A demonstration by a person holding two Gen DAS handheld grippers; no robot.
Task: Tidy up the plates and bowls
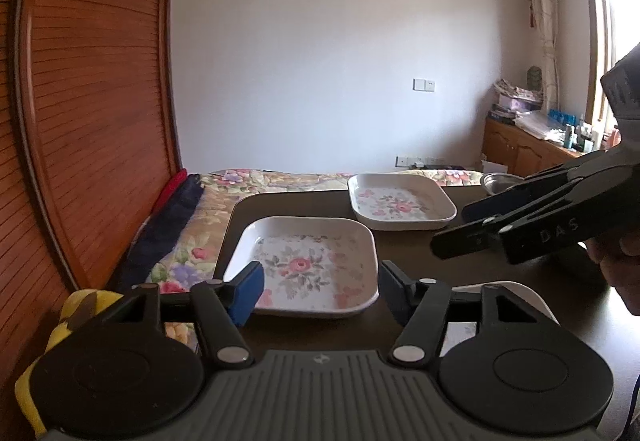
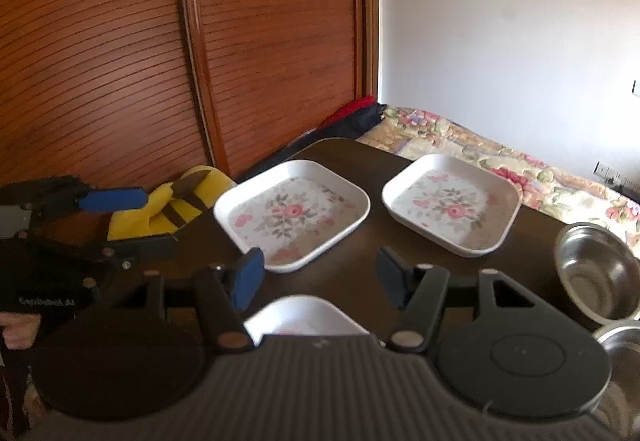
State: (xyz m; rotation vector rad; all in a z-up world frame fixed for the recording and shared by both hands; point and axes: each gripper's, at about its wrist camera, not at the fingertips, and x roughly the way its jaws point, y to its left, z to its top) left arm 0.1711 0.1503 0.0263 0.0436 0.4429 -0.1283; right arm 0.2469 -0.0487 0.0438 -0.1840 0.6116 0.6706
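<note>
Two white square plates with a rose print lie on the dark table [image 2: 372, 225]: a near-left plate [image 1: 306, 265] [image 2: 294, 213] and a far-right plate [image 1: 400, 205] [image 2: 452, 203]. A third white plate [image 2: 304, 317] [image 1: 516, 293] lies just below my right gripper. Two steel bowls [image 2: 600, 273] [image 2: 622, 341] stand at the table's right; one shows in the left wrist view [image 1: 500, 181]. My left gripper [image 1: 320, 291] is open and empty just in front of the near-left plate. My right gripper [image 2: 318, 281] is open and empty above the third plate.
A bed with a flowered cover [image 1: 280, 179] runs behind the table. A wooden slatted wardrobe [image 2: 180, 41] stands at the left. A yellow plush toy [image 2: 180, 207] lies left of the table. A wooden cabinet with bottles [image 1: 536, 145] stands at the far right.
</note>
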